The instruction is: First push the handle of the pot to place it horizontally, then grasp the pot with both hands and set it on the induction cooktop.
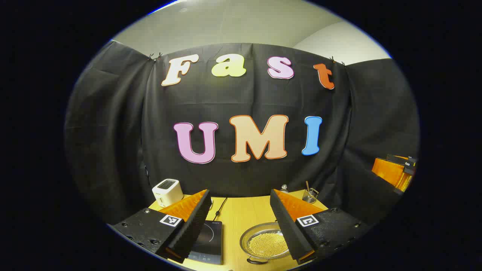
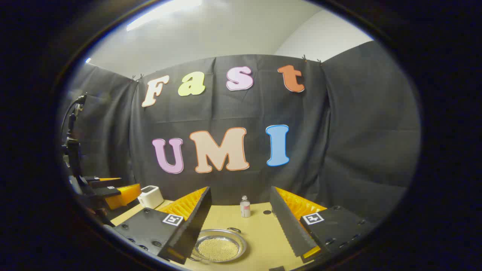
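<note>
A shallow silver pot [image 1: 263, 242] holding small golden beads sits on the wooden table [image 1: 241, 214], with a dark loop handle [image 1: 256, 261] on its near side. Left of it lies the black induction cooktop [image 1: 209, 237]. My left gripper [image 1: 239, 192] is open above both, with nothing between its fingers. In the right gripper view the pot [image 2: 220, 246] lies low between the fingers, with a loop handle [image 2: 234, 229] on its far rim. My right gripper [image 2: 240, 189] is open and holds nothing. The left gripper [image 2: 120, 186] appears at the far left there.
A white toaster [image 1: 167, 192] stands at the table's back left, with a cable [image 1: 220, 209] running to the cooktop. A small bottle [image 2: 245, 206] and a wire holder [image 1: 310, 195] stand at the back. A dark stand [image 2: 71, 143] rises at the left. Black cloth walls the booth.
</note>
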Demonstrator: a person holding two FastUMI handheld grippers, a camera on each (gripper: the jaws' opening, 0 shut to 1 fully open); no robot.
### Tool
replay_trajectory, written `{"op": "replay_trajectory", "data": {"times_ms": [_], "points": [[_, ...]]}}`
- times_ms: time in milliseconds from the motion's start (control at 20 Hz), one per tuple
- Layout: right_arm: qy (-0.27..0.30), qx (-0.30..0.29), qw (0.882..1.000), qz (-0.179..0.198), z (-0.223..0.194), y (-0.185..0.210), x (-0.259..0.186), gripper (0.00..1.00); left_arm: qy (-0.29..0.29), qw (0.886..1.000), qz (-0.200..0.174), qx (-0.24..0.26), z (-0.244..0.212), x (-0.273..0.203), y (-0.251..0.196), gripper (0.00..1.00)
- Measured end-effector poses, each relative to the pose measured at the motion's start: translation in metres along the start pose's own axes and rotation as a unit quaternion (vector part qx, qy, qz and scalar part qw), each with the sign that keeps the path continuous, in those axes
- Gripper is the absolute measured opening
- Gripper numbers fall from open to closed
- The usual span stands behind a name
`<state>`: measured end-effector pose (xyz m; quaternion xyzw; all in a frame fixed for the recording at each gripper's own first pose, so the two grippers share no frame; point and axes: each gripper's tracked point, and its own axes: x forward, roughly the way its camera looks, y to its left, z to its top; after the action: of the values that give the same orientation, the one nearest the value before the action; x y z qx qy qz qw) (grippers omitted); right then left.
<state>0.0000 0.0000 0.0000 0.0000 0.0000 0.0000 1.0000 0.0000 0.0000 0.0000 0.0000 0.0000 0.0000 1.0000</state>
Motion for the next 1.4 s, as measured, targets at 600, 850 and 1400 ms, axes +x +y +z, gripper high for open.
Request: {"op": "replay_trajectory", "data": {"times_ms": [600, 850, 1400], "points": [[0.026, 0.008, 0.999, 0.042, -0.025, -0.010, 0.014, 0.94, -0.001, 0.999, 0.045, -0.010, -0.013, 0.002, -0.007, 0.92], [0.040, 0.007, 0.998, 0.054, -0.040, -0.025, 0.016, 0.94, 0.009, 0.998, 0.066, -0.015, -0.026, -0.009, -0.008, 0.96], [0.122, 0.032, 0.991, 0.046, -0.098, -0.051, 0.026, 0.93, -0.001, 0.994, 0.105, -0.007, -0.033, -0.012, 0.012, 0.96]]}}
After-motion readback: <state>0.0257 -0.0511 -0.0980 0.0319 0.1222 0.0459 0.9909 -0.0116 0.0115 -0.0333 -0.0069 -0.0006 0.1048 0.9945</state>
